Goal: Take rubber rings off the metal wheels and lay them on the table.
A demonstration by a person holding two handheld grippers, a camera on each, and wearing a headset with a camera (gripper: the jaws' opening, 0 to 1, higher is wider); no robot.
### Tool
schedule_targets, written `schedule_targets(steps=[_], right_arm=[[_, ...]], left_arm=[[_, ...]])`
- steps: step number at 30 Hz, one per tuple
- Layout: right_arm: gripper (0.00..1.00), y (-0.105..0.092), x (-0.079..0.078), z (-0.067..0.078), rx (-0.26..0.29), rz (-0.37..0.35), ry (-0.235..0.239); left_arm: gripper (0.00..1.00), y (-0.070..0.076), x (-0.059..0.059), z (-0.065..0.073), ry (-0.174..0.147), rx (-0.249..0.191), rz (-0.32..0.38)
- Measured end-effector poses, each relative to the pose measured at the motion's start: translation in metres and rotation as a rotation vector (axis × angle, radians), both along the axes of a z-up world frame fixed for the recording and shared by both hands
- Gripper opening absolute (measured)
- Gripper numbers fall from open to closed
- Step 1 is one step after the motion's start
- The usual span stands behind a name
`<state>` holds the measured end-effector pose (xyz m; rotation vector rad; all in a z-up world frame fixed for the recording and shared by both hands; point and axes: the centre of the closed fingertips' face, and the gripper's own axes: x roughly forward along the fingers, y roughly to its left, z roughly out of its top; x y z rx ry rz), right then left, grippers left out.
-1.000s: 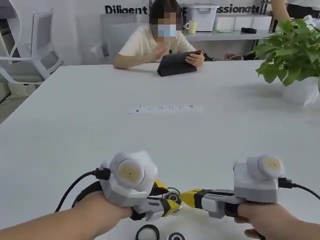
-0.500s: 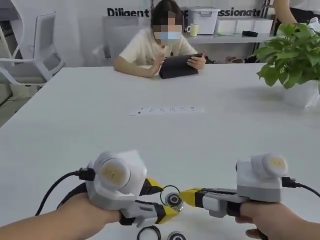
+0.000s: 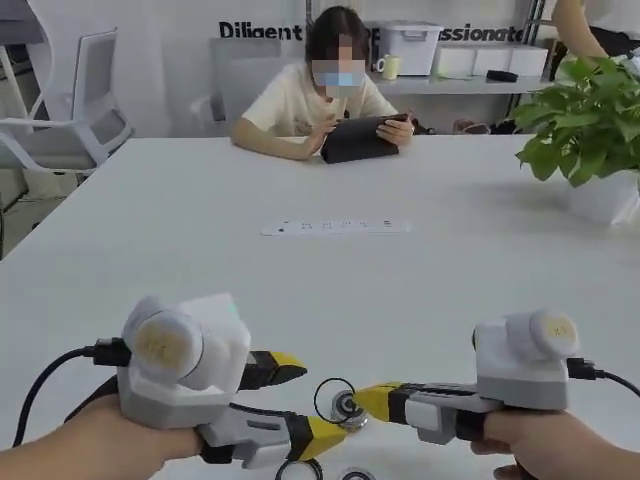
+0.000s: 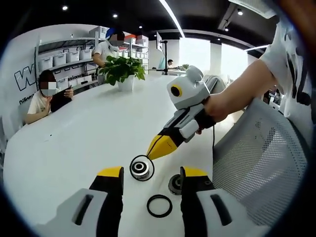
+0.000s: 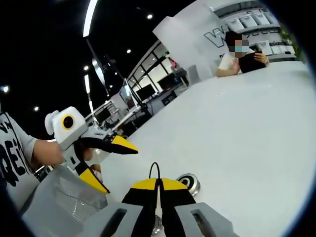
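Observation:
My right gripper [image 3: 362, 401] is shut on the edge of a thin black rubber ring [image 3: 322, 392]. The ring hangs loosely around a small metal wheel [image 3: 348, 406] low over the white table [image 3: 300, 290]. In the left gripper view the right gripper [image 4: 151, 153] pinches that ring [image 4: 133, 174] beside its wheel [image 4: 142, 167]. My left gripper [image 3: 320, 399] is open, its yellow jaws spread just left of the wheel and touching nothing. A loose ring [image 4: 159, 206] and a second wheel [image 4: 175, 183] lie close to me. In the right gripper view the ring [image 5: 154, 170] rises from my shut right gripper [image 5: 158, 181].
A white power strip [image 3: 335, 226] lies mid-table. A person with a tablet [image 3: 362, 137] sits at the far side. A potted plant [image 3: 590, 130] stands at the right edge. An office chair [image 3: 70, 110] is at the far left, and a mesh chair [image 4: 256, 163] behind me.
My left gripper has opened and drawn back to the left, away from the wheel. The right gripper stays shut on the ring, which now stands wider around the wheel.

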<state>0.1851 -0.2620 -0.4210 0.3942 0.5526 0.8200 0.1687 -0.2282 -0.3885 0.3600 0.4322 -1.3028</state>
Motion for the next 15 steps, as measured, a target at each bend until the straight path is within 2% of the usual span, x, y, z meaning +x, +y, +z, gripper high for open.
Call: schedule_targets(steps=[6, 11, 15], right_arm=[[0.0, 0.006, -0.004, 0.001, 0.005, 0.025, 0.009], [0.0, 0.013, -0.009, 0.0, 0.014, 0.056, 0.036], [0.0, 0.021, -0.013, -0.001, -0.001, 0.09, 0.042]], left_arm=[[0.47, 0.013, -0.005, 0.006, 0.005, -0.013, 0.015], [0.5, 0.026, -0.008, 0.011, 0.014, -0.024, 0.035], [0.52, 0.038, -0.01, 0.012, 0.001, -0.017, 0.048]])
